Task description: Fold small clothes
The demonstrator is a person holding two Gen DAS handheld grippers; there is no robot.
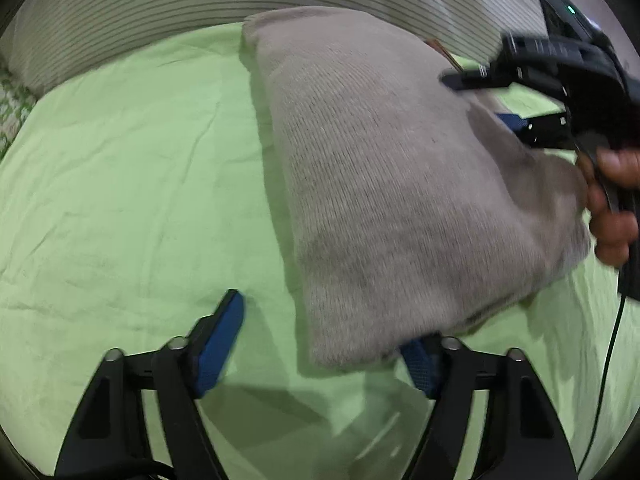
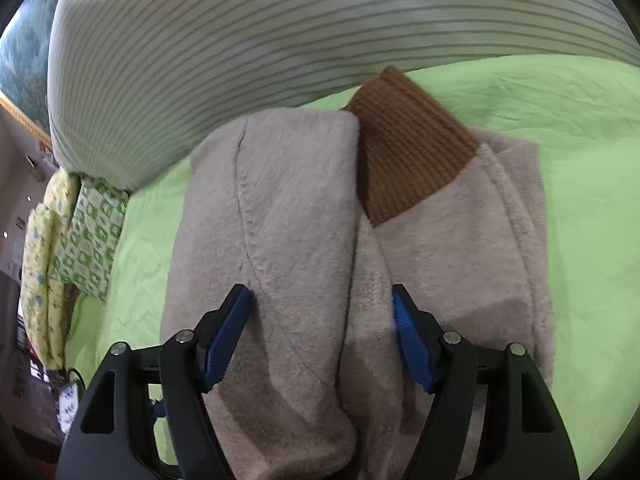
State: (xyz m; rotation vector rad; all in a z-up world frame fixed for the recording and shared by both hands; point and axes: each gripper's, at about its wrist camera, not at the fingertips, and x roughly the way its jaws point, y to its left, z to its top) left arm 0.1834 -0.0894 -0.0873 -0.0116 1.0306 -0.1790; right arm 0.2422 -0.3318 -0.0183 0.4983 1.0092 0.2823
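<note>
A folded grey-beige fleece garment (image 1: 400, 184) lies on the green bedsheet (image 1: 120, 200). In the right wrist view the garment (image 2: 280, 240) shows two folded halves and a brown ribbed band (image 2: 408, 148) at its far end. My left gripper (image 1: 320, 320) is open at the garment's near corner. Its left finger stands on bare sheet, and the cloth's corner drapes over its right finger. My right gripper (image 2: 320, 300), also (image 1: 488, 100), is held by a hand (image 1: 612, 200). It straddles the garment's other end, jaws apart, with fleece between and beyond both fingers.
A long striped bolster (image 1: 160, 0) (image 2: 240, 40) lies along the far side of the sheet. Green-and-white patterned pillows (image 2: 92, 232) are stacked at the left edge of the bed. A black cable (image 1: 604, 380) hangs below the right gripper.
</note>
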